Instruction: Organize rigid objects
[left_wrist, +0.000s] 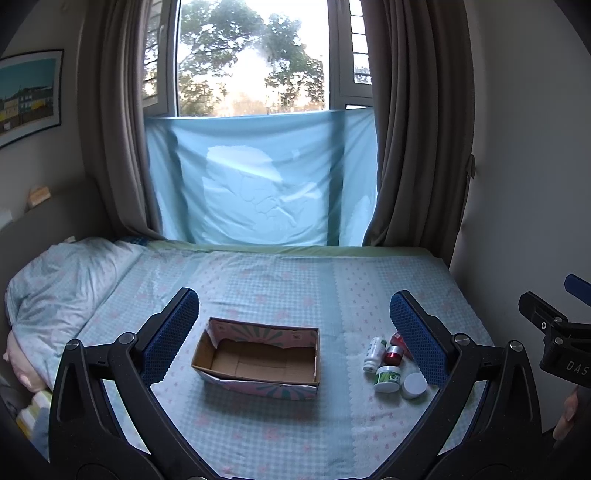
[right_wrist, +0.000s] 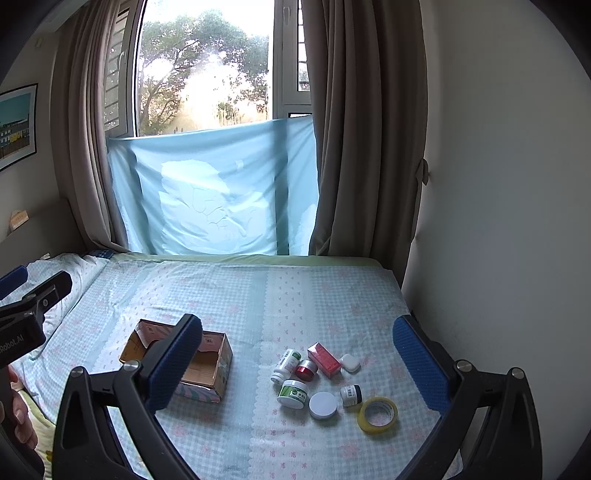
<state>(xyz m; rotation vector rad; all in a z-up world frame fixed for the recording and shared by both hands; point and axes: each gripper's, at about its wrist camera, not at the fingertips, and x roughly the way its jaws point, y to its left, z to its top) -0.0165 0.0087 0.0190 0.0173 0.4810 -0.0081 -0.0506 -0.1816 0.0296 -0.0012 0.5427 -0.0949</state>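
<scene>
Left gripper (left_wrist: 294, 334) is hovering over the bed (left_wrist: 295, 435), fingers wide apart and holding nothing. Between them the cardboard box (left_wrist: 258, 360) is sitting open and empty; it looks light and thin-walled, so likely to slide or dent on the soft bedspread if pushed.

Right gripper (right_wrist: 297, 360) is also hanging with its fingers spread and nothing between them. The cluster is lying at about 3 o'clock from the box, well apart from it. Left to right: white pill bottle (right_wrist: 285, 365) on its side, green-label jar (right_wrist: 293, 393) at 6 o'clock of it, red-capped jar (right_wrist: 306, 370), red carton (right_wrist: 324, 359), flat white-lidded jar (right_wrist: 323, 405), small white case (right_wrist: 349, 362), small dark-capped bottle (right_wrist: 351, 394), yellow tape roll (right_wrist: 379, 414).

Judgement: all are light, rigid and smooth. The jars are best taken across the body below the lid, the lying bottle across its middle since it may roll, the carton across its narrow faces gently, and the tape across its outer rim.
</scene>
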